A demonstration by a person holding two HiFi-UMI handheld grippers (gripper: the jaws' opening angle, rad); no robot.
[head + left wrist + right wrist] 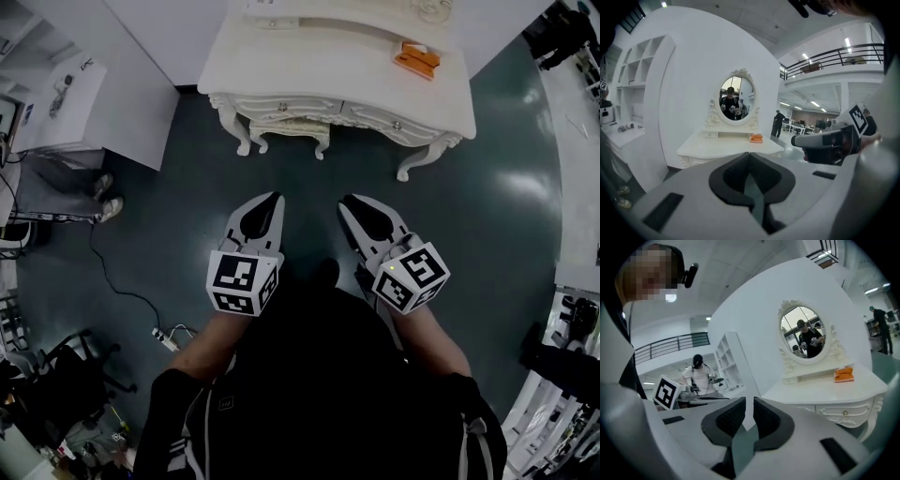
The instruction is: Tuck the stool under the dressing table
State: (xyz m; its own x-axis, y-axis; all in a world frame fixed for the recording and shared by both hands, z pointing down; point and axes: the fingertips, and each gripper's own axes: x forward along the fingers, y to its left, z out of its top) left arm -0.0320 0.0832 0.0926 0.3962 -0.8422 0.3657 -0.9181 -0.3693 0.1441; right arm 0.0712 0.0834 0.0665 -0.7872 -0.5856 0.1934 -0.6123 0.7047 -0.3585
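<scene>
Task looks done: stool sits under the dressing table. Left tool closed, empty; right tool slightly apart, empty, both well clear.

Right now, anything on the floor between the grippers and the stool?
Nothing visible. Only bare floor lies between the left gripper, the right gripper and the stool, which already sits under the dressing table.
</scene>
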